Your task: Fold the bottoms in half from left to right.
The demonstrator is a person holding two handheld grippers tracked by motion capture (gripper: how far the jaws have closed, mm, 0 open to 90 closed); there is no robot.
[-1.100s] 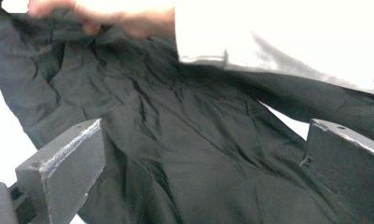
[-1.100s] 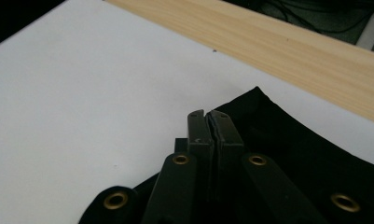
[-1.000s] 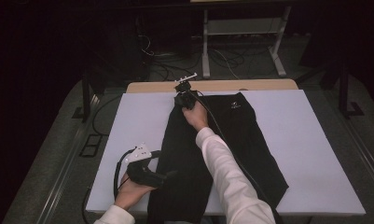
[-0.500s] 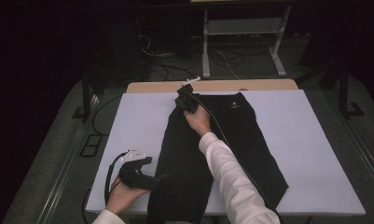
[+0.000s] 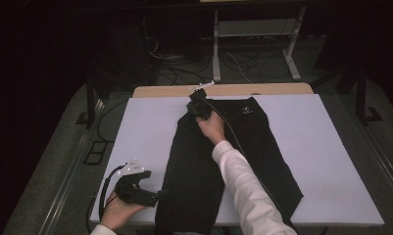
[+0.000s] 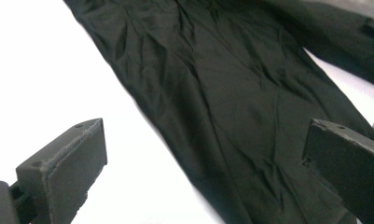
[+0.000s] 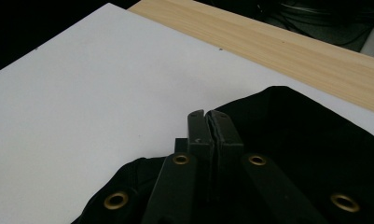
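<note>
A black garment lies lengthwise down the middle of the white table, with a small white logo near its far end. My right gripper is at the garment's far left corner. In the right gripper view, that gripper has its jaws pressed together on the edge of the black cloth. My left gripper is held near the table's front edge, beside the garment's near left side. In the left gripper view, this gripper is open, with the dark fabric lying beyond its spread jaws.
A wooden strip runs along the table's far edge. Behind it, cables and the legs of a white metal stand sit on the dark floor. Bare white tabletop flanks the garment on both sides.
My left gripper has drawn back toward the table's front edge and lower left. The right gripper stays at the garment's far corner.
</note>
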